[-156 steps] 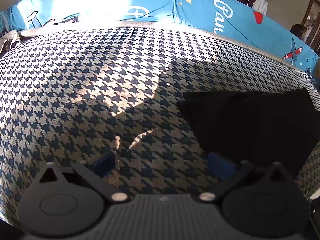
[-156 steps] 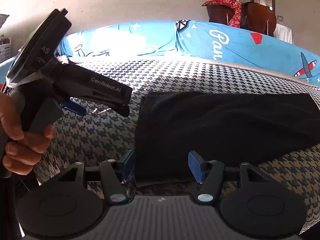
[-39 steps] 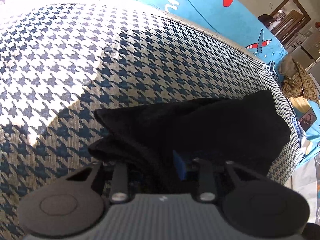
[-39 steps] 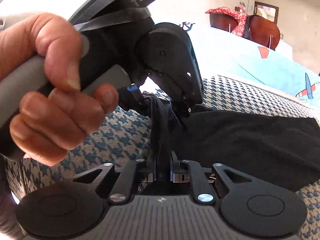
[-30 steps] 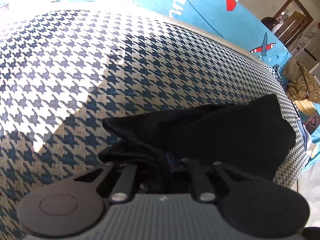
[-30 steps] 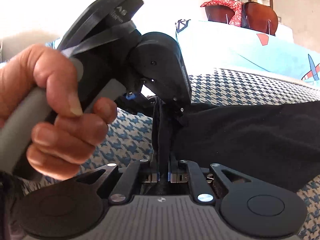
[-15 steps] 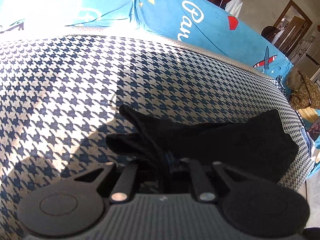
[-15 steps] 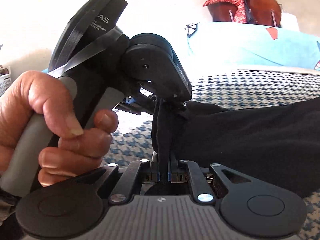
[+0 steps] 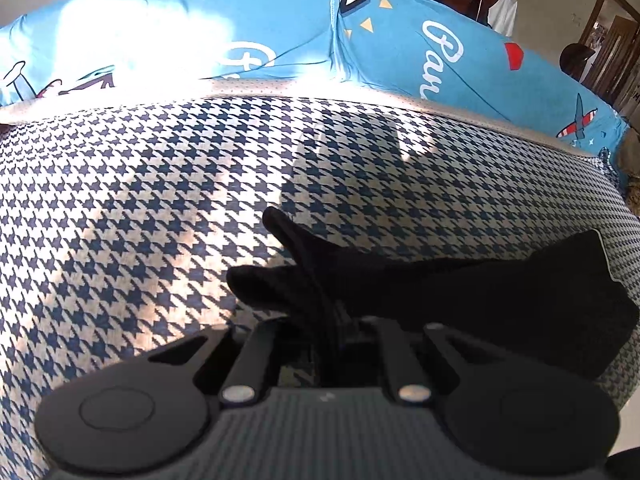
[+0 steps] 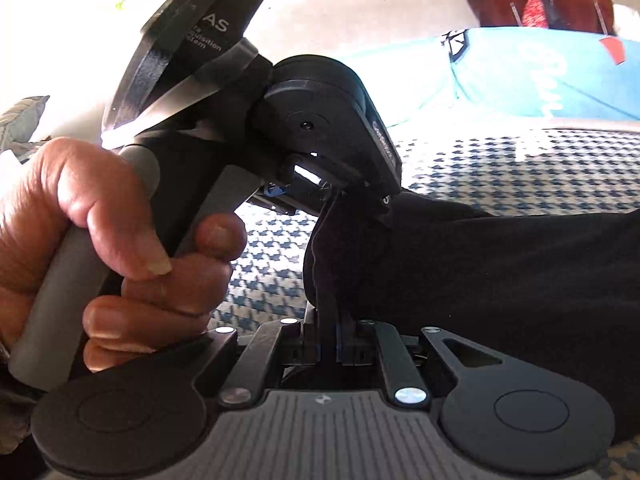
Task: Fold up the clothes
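Black garment (image 9: 480, 300) lies across the houndstooth cushion (image 9: 140, 200), one end bunched and lifted. Left gripper (image 9: 332, 332) is clamped on that bunched edge, and the right gripper (image 10: 328, 340) pinches the same end just beside it. A hand (image 10: 100, 240) squeezes the left tool's grey handle (image 10: 60, 300). Blue printed cushions (image 9: 400, 48) line the back.
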Action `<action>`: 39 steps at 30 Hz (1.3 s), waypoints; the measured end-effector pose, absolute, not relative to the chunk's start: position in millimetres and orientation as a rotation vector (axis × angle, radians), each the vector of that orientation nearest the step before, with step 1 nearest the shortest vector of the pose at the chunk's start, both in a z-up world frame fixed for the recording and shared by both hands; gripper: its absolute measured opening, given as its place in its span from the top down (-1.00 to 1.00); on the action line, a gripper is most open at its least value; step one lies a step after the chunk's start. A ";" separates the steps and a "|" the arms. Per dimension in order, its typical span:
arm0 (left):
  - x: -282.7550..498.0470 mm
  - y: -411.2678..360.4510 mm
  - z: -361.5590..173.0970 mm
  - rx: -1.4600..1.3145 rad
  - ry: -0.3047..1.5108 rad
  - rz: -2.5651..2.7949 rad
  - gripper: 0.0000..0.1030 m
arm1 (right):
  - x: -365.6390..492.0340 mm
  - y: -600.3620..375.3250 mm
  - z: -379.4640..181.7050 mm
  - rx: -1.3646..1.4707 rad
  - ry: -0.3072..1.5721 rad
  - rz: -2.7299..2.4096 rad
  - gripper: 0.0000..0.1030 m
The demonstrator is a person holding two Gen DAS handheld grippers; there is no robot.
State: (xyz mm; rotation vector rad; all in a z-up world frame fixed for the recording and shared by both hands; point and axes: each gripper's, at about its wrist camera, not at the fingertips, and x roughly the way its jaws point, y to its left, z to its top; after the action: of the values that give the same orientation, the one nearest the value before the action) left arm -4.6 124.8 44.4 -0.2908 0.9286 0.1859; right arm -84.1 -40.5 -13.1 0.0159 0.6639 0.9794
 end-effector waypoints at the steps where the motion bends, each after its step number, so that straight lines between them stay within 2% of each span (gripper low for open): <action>1: -4.1 127.0 43.7 -0.283 0.931 0.200 0.83 | -82.5 -38.6 -14.9 0.021 0.672 0.990 0.81; 7: 1.3 135.8 28.3 -0.246 0.982 0.316 0.71 | -79.9 -33.1 -25.9 0.011 0.724 1.005 0.75; 9: 1.1 138.3 24.2 -0.242 0.991 0.353 0.56 | -82.8 -34.6 -26.1 -0.004 0.729 1.014 0.72; 11: -2.5 141.9 25.3 -0.245 0.980 0.394 0.20 | -86.3 -38.4 -25.0 -0.017 0.733 1.044 0.70; 12: -4.6 143.8 26.3 -0.247 0.972 0.415 0.13 | -88.0 -41.3 -24.9 -0.016 0.737 1.059 0.69; 18: -16.0 151.8 38.6 -0.249 0.912 0.495 0.04 | -105.8 -64.9 -19.3 -0.037 0.746 1.171 0.55; 28: -25.7 129.1 47.9 -0.273 0.884 0.341 -0.10 | -131.7 -100.5 -14.6 -0.084 0.681 1.029 0.55; 37: -31.6 105.9 35.0 -0.276 0.918 0.251 -0.10 | -113.0 -141.2 -18.5 -0.019 0.750 0.838 0.55; 39: -32.6 101.1 33.6 -0.265 0.922 0.236 -0.18 | -109.2 -144.3 -19.4 -0.006 0.766 0.814 0.54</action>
State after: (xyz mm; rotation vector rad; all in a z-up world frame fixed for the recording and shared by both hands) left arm -32.6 101.1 33.6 -0.2653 0.9217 0.2359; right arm -109.2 -144.3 -19.4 -0.0057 0.7663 0.8135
